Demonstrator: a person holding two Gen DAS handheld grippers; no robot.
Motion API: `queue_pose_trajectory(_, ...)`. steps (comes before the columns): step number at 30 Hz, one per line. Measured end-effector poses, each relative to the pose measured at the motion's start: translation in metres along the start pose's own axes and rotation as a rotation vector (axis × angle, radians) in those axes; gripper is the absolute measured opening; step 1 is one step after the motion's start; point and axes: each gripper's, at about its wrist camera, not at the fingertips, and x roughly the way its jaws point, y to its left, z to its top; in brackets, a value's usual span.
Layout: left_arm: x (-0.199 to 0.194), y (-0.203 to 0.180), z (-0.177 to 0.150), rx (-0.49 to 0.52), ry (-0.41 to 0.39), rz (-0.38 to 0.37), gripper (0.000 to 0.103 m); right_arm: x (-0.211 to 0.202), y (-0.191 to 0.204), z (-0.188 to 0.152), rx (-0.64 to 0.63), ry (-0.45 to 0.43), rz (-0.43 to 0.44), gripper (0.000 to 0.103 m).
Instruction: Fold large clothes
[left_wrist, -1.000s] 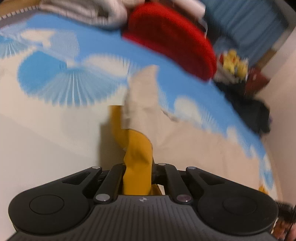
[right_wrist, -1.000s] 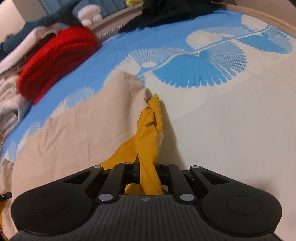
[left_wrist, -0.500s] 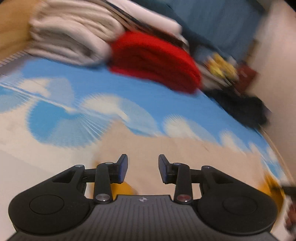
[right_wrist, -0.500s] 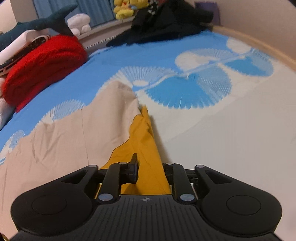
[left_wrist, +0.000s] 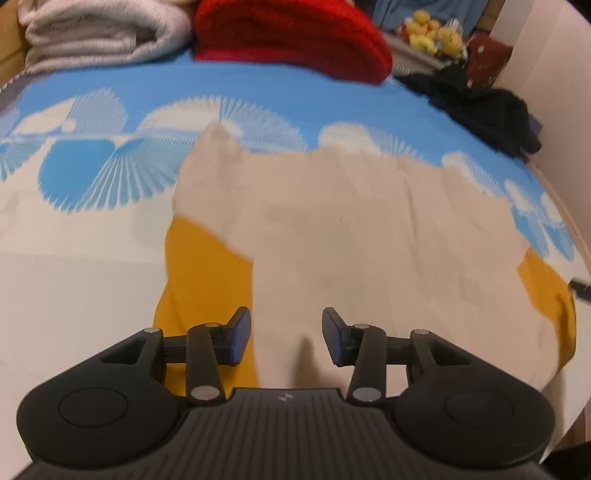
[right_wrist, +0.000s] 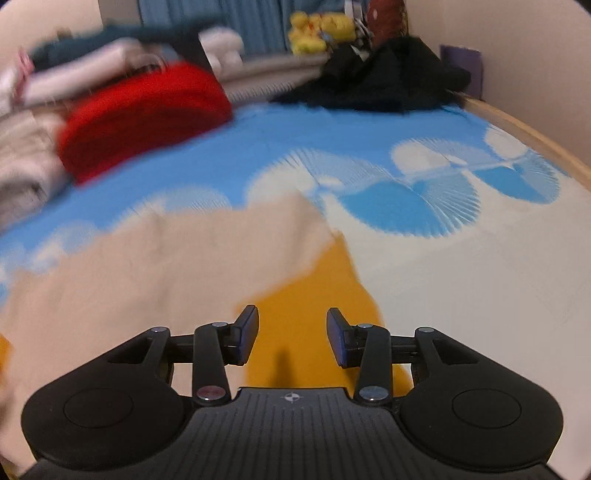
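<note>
Both jaws just opened, empty | beige-and-mustard garment (left_wrist: 351, 240) flat on bedspread (left_wrist: 258, 96) | no containers

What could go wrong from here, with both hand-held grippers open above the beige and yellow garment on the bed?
1. The beige layer sits askew, leaving yellow fabric showing on both sides; folding on may lock in uneven edges.
2. The left hand-held gripper and right hand-held gripper have just been opening, nothing between their jaws; a regrasp may catch only one layer.
</note>
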Motion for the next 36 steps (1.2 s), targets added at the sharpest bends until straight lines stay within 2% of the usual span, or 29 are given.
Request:
queue_pose_trajectory(3, 0.002, -0.003, -0.001, 0.033, 0.038, 0.014, 0.047, -0.013, -0.022, 0.007, 0.117, -0.05, 0.022, 0.042)
queue_pose_trajectory(6, -0.001, -0.005, -0.012, 0.058, 0.06, -0.023, 0.047, -0.015, -0.028, 0.005, 0.093, -0.042, 0.048, 0.042)
queue_pose_trajectory(8, 0.009, -0.003, -0.023, 0.074, 0.102, -0.022, 0.047, -0.002, -0.03, -0.001, 0.073, 0.038, 0.046, 0.042)
queue_pose_trajectory(11, 0.033, 0.006, -0.042, 0.09, 0.195, 0.075, 0.048, 0.037, -0.035, -0.022, -0.011, 0.283, -0.064, 0.042)
queue_pose_trajectory(12, 0.03, 0.007, -0.044, 0.082, 0.192, 0.083, 0.048, 0.043, -0.038, -0.028, -0.013, 0.322, -0.079, 0.042)
queue_pose_trajectory(13, 0.022, 0.007, -0.043, 0.069, 0.18, 0.088, 0.048, 0.044, -0.042, -0.029, 0.0, 0.322, -0.077, 0.046)
queue_pose_trajectory(15, -0.001, 0.007, -0.038, 0.046, 0.142, 0.091, 0.048, 0.035, -0.044, -0.023, 0.011, 0.281, -0.078, 0.048)
queue_pose_trajectory(20, -0.075, 0.009, -0.035, -0.047, -0.031, 0.067, 0.048, 0.001, -0.034, -0.01, -0.073, 0.129, -0.027, 0.048)
queue_pose_trajectory(22, -0.091, 0.007, -0.043, -0.074, -0.094, 0.05, 0.048, -0.008, -0.031, -0.006, -0.102, 0.101, -0.013, 0.048)
queue_pose_trajectory(25, -0.095, 0.002, -0.074, -0.094, -0.179, 0.049, 0.048, -0.022, -0.025, -0.002, -0.111, 0.065, 0.009, 0.048)
queue_pose_trajectory(26, -0.086, 0.003, -0.083, -0.102, -0.144, 0.044, 0.048, -0.026, -0.025, -0.001, -0.112, 0.054, 0.014, 0.048)
queue_pose_trajectory(27, -0.075, 0.003, -0.084, -0.12, -0.035, 0.068, 0.04, -0.03, -0.024, 0.001, -0.114, 0.044, 0.016, 0.048)
queue_pose_trajectory(31, -0.081, 0.013, -0.078, -0.22, -0.094, 0.038, 0.039, -0.042, -0.022, 0.0, -0.134, 0.02, 0.026, 0.048)
queue_pose_trajectory(36, -0.061, 0.031, -0.078, -0.355, 0.001, 0.023, 0.039, -0.053, -0.016, -0.001, -0.179, -0.006, 0.029, 0.048)
